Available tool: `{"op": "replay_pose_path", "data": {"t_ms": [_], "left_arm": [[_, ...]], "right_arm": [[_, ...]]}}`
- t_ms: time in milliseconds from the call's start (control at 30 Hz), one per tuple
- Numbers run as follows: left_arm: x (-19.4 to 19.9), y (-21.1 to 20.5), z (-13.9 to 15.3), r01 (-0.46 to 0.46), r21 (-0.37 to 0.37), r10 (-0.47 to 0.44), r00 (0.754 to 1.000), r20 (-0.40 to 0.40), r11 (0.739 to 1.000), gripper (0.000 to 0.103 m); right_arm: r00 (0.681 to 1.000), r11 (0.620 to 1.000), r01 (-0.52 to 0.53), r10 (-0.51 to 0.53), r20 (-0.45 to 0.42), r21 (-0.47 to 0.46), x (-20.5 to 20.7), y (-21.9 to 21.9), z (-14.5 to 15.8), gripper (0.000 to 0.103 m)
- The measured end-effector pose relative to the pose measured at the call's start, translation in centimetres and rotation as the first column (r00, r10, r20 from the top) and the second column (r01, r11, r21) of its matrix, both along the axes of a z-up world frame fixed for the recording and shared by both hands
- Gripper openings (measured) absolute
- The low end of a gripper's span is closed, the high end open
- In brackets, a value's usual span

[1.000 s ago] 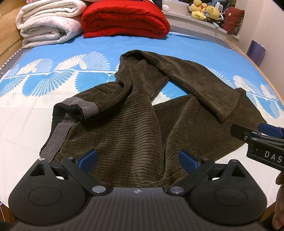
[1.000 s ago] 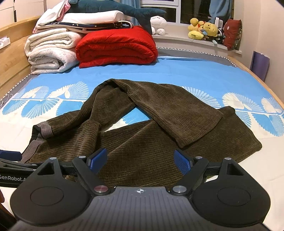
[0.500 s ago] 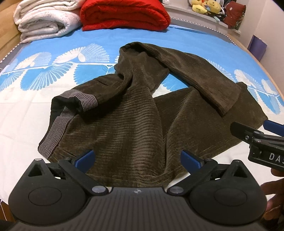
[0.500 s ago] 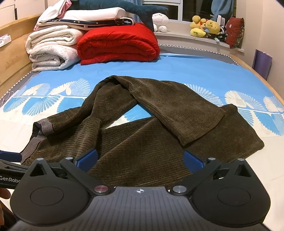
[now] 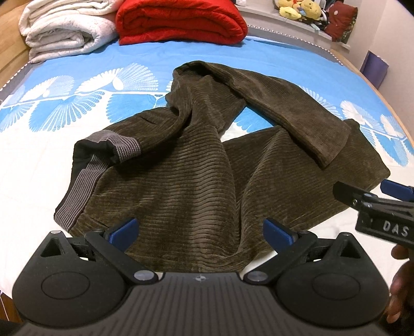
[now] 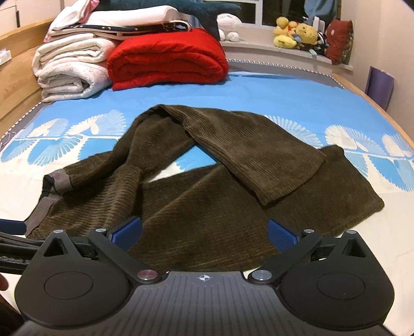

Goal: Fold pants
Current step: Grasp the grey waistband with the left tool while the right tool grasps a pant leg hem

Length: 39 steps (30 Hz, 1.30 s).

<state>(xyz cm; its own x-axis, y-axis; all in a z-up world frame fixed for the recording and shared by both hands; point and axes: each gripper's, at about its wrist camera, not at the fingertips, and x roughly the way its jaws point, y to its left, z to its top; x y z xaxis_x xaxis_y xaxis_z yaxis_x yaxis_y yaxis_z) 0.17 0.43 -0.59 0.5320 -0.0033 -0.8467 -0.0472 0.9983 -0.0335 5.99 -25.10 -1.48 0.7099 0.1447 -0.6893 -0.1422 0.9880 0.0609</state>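
Dark brown corduroy pants [image 5: 196,175] lie crumpled on the blue and white bedsheet [image 5: 85,103]. The grey waistband [image 5: 77,199] is at the left. One leg is bent back over the other, its cuff [image 5: 328,150] at the right. The pants also show in the right wrist view [image 6: 207,206]. My left gripper [image 5: 200,231] is open and empty, just above the near edge of the pants near the waist. My right gripper [image 6: 204,234] is open and empty over the near edge of the lower leg. It also shows at the right of the left wrist view [image 5: 375,204].
Folded white quilts [image 5: 64,31] and a folded red blanket [image 5: 181,20] are stacked at the far end of the bed. Plush toys [image 6: 297,33] sit on the window ledge. A purple bag [image 6: 379,85] stands beside the bed at the right. A wooden bed frame [image 6: 15,85] runs along the left.
Both grippers have tilted down and edged closer to the near edge of the pants. Their jaws have stayed open. The pants have not moved.
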Motion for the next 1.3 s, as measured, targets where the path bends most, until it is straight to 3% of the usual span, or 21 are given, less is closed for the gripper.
{"op": "replay_pose_path", "data": {"t_ms": [133, 233, 333, 367, 400, 467, 500, 533, 567, 633, 667, 800, 867, 900, 933, 1000, 1100, 1133, 1233, 1267, 1300], "left_arm": [[0.3, 1.7, 1.0, 0.018, -0.025, -0.018, 1.000, 0.022, 1.000, 0.102], [1.5, 4.9, 2.7, 0.095, -0.057, -0.091, 0.993, 0.075, 0.994, 0.096], [3.2, 8.8, 3.5, 0.189, 0.141, -0.209, 0.967, 0.144, 0.972, 0.069], [3.7, 10.3, 3.2, 0.181, 0.166, -0.205, 0.969, 0.140, 0.969, 0.057], [4.4, 12.4, 2.4, 0.154, 0.164, -0.176, 0.976, 0.127, 0.974, 0.049], [6.5, 17.4, -0.2, 0.010, 0.098, -0.008, 1.000, -0.022, 0.995, 0.018], [7.3, 19.0, -0.5, -0.050, 0.091, 0.057, 0.995, -0.076, 0.995, 0.017], [7.7, 20.5, -1.3, -0.090, 0.034, 0.094, 0.989, -0.112, 0.995, 0.017], [8.2, 21.0, -1.0, -0.099, 0.042, 0.103, 0.988, -0.117, 0.994, 0.018], [8.6, 21.9, -1.7, -0.102, 0.056, 0.108, 0.988, -0.110, 0.993, 0.027], [8.6, 22.3, -2.9, -0.109, 0.033, 0.113, 0.986, -0.125, 0.993, 0.039], [9.3, 24.1, -6.4, -0.175, -0.084, 0.156, 0.968, -0.194, 0.981, 0.057], [9.6, 24.4, -7.1, -0.183, -0.114, 0.158, 0.967, -0.200, 0.976, 0.064], [9.6, 24.7, -7.5, -0.184, -0.147, 0.156, 0.971, -0.182, 0.972, 0.075], [9.7, 24.7, -8.0, -0.186, -0.164, 0.156, 0.970, -0.184, 0.969, 0.078], [10.2, 24.4, -9.0, -0.178, -0.168, 0.139, 0.965, -0.223, 0.970, 0.079], [10.8, 23.4, -10.2, -0.142, -0.134, 0.112, 0.971, -0.212, 0.981, 0.079], [10.8, 23.0, -10.5, -0.116, -0.121, 0.090, 0.975, -0.203, 0.986, 0.079], [11.1, 22.0, -11.1, -0.061, -0.082, 0.045, 0.981, -0.188, 0.995, 0.077], [11.3, 21.8, -11.2, -0.044, -0.070, 0.030, 0.982, -0.186, 0.997, 0.072], [11.4, 21.6, -11.1, -0.028, -0.071, 0.015, 0.983, -0.185, 0.997, 0.059]], "right_arm": [[0.998, 0.998, 0.062, -0.061, -0.013, 0.026, 1.2, -2.1, -0.5, 0.095], [0.990, 0.989, 0.138, -0.140, 0.018, 0.058, 2.8, -5.6, -0.3, 0.091], [0.963, 0.957, 0.269, -0.271, 0.007, 0.110, 4.8, -11.2, -0.4, 0.075], [0.951, 0.942, 0.307, -0.310, -0.003, 0.134, 5.3, -13.0, -0.6, 0.066], [0.937, 0.922, 0.347, -0.348, -0.024, 0.170, 6.1, -14.9, -1.1, 0.058], [0.904, 0.876, 0.427, -0.418, -0.089, 0.225, 7.7, -18.8, -2.6, 0.037], [0.888, 0.859, 0.459, -0.449, -0.096, 0.227, 8.0, -20.5, -2.8, 0.035], [0.869, 0.837, 0.495, -0.480, -0.122, 0.234, 8.6, -22.1, -3.7, 0.034], [0.846, 0.812, 0.533, -0.512, -0.149, 0.236, 9.2, -23.8, -4.8, 0.034], [0.796, 0.765, 0.603, -0.559, -0.231, 0.227, 10.5, -26.0, -7.6, 0.036], [0.766, 0.738, 0.638, -0.580, -0.277, 0.220, 10.8, -27.3, -9.0, 0.037], [0.665, 0.643, 0.734, -0.612, -0.429, 0.220, 11.5, -30.5, -14.2, 0.043], [0.682, 0.642, 0.724, -0.614, -0.397, 0.252, 11.5, -30.9, -14.6, 0.056], [0.697, 0.656, 0.711, -0.611, -0.375, 0.253, 11.7, -30.7, -14.7, 0.060], [0.714, 0.671, 0.695, -0.602, -0.358, 0.257, 11.9, -30.4, -14.8, 0.066], [0.731, 0.694, 0.676, -0.586, -0.351, 0.248, 12.4, -30.0, -15.6, 0.069], [0.737, 0.714, 0.666, -0.589, -0.331, 0.215, 13.1, -29.2, -16.1, 0.070], [0.736, 0.717, 0.668, -0.593, -0.327, 0.202, 13.7, -28.9, -16.0, 0.063], [0.730, 0.722, 0.672, -0.611, -0.305, 0.163, 14.8, -28.9, -16.0, 0.015], [0.731, 0.715, 0.674, -0.609, -0.309, 0.185, 14.7, -29.4, -16.0, 0.012], [0.729, 0.705, 0.678, -0.610, -0.312, 0.207, 14.4, -29.9, -15.7, 0.012]]}}
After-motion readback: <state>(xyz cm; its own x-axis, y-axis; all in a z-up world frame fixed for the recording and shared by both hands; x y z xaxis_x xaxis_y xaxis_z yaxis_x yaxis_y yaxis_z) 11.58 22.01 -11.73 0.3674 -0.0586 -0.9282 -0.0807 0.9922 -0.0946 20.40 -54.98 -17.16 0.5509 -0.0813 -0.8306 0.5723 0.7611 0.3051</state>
